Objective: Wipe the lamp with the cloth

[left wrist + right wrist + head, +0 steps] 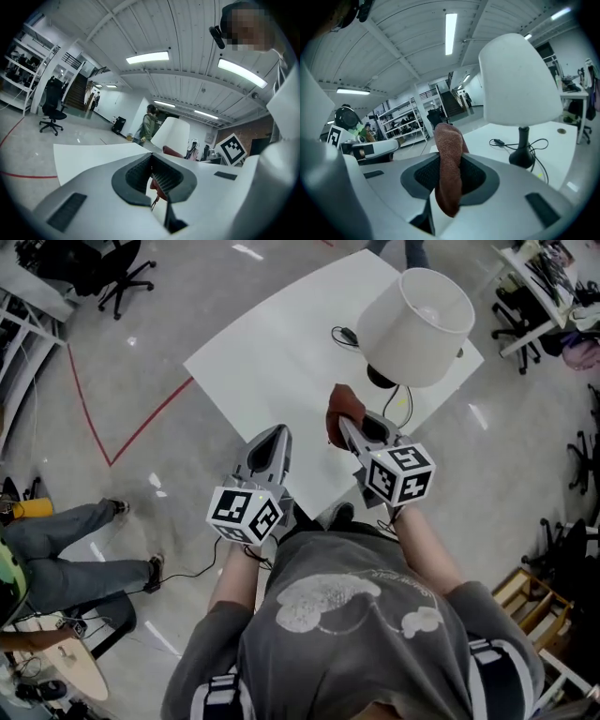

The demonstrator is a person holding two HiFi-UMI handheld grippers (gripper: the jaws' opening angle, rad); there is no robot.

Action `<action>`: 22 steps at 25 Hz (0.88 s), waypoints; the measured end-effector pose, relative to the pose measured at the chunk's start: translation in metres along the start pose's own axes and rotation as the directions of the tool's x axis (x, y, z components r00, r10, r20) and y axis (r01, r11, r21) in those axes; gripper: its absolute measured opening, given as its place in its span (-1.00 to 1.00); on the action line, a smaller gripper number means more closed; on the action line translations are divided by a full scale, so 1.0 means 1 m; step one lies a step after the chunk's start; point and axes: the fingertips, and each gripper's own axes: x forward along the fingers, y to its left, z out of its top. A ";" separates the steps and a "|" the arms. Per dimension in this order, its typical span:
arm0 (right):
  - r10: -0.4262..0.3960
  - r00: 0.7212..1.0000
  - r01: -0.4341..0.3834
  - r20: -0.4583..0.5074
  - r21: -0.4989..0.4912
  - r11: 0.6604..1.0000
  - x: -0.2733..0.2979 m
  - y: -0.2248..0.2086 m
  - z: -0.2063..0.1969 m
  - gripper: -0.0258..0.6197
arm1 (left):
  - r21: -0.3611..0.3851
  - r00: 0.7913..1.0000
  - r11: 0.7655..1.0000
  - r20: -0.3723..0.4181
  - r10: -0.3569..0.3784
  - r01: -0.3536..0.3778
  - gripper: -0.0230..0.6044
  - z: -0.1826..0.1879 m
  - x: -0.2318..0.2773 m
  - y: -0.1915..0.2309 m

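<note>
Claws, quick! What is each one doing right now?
Left claw: closed, holding nothing.
Right claw: closed on the brown cloth.

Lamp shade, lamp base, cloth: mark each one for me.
Lamp shade (417,324), head view, middle of its white outer wall.
Lamp base (521,158), right gripper view, top of the black foot.
Cloth (448,154), right gripper view, middle of the upright brown fold.
</note>
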 end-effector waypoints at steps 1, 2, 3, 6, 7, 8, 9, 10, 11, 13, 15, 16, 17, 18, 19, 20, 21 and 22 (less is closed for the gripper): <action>0.006 1.000 -0.006 0.002 -0.009 1.000 -0.002 -0.001 0.001 -0.62 | 0.006 1.000 1.000 -0.005 -0.007 0.007 -0.90 -0.002 0.002 -0.004; 0.015 1.000 -0.015 0.006 -0.021 1.000 -0.003 -0.002 0.003 -0.62 | 0.008 1.000 1.000 -0.004 -0.007 0.007 -0.90 -0.002 0.004 -0.006; 0.027 1.000 -0.027 0.009 -0.035 0.999 -0.003 -0.003 0.005 -0.62 | 0.006 1.000 1.000 0.004 -0.001 0.001 -0.90 -0.003 0.006 -0.009; 0.078 0.997 -0.077 0.014 -0.069 0.995 -0.007 -0.011 0.005 -0.62 | -0.008 0.998 0.999 0.046 0.045 -0.045 -0.90 -0.008 0.006 -0.022; 0.102 0.995 -0.101 0.011 -0.080 0.992 -0.011 -0.014 0.004 -0.62 | -0.005 0.996 0.998 0.057 0.065 -0.065 -0.90 -0.011 0.005 -0.029; 0.129 0.992 -0.128 0.003 -0.096 0.987 -0.017 -0.016 0.003 -0.62 | -0.001 0.994 0.996 0.068 0.086 -0.086 -0.90 -0.014 0.005 -0.036; 0.154 0.988 -0.154 -0.007 -0.118 0.981 -0.022 -0.018 0.002 -0.62 | 0.000 0.991 0.994 0.081 0.108 -0.109 -0.90 -0.016 0.005 -0.043; 0.177 0.984 -0.177 -0.018 -0.141 0.974 -0.029 -0.021 0.001 -0.62 | -0.006 0.987 0.991 0.097 0.132 -0.132 -0.90 -0.018 0.005 -0.050; 0.196 0.980 -0.199 -0.029 -0.160 0.967 -0.035 -0.026 0.000 -0.62 | -0.015 0.981 0.988 0.115 0.155 -0.154 -0.90 -0.020 0.006 -0.057; 0.234 0.971 -0.237 -0.041 -0.172 0.956 -0.051 -0.040 -0.002 -0.62 | -0.026 0.969 0.980 0.149 0.199 -0.197 -0.90 -0.025 0.007 -0.075; 0.259 0.965 -0.263 -0.043 -0.164 0.951 -0.067 -0.060 -0.006 -0.62 | -0.016 0.957 0.972 0.171 0.233 -0.233 -0.90 -0.033 0.008 -0.096; 0.264 0.963 -0.268 -0.046 -0.163 0.950 -0.076 -0.070 -0.008 -0.62 | -0.012 0.953 0.969 0.179 0.245 -0.247 -0.90 -0.036 0.008 -0.107; 0.266 0.962 -0.271 -0.052 -0.164 0.948 -0.084 -0.080 -0.011 -0.62 | -0.011 0.948 0.966 0.187 0.256 -0.259 -0.90 -0.040 0.007 -0.118; 0.268 0.962 -0.274 -0.059 -0.164 0.948 -0.092 -0.089 -0.015 -0.62 | -0.013 0.943 0.962 0.194 0.269 -0.272 -0.90 -0.043 0.005 -0.129; 0.270 0.960 -0.278 -0.068 -0.163 0.947 -0.100 -0.096 -0.017 -0.62 | -0.018 0.937 0.958 0.201 0.284 -0.286 -0.90 -0.047 0.001 -0.139; 0.274 0.959 -0.283 -0.075 -0.161 0.945 -0.107 -0.101 -0.020 -0.62 | -0.027 0.931 0.953 0.208 0.300 -0.301 -0.90 -0.050 -0.003 -0.147; 0.279 0.957 -0.288 -0.078 -0.162 0.944 -0.115 -0.105 -0.021 -0.62 | -0.036 0.925 0.949 0.213 0.313 -0.313 -0.90 -0.053 -0.008 -0.156; 0.285 0.955 -0.294 -0.078 -0.165 0.942 -0.123 -0.108 -0.021 -0.62 | -0.042 0.921 0.945 0.217 0.324 -0.323 -0.90 -0.056 -0.012 -0.164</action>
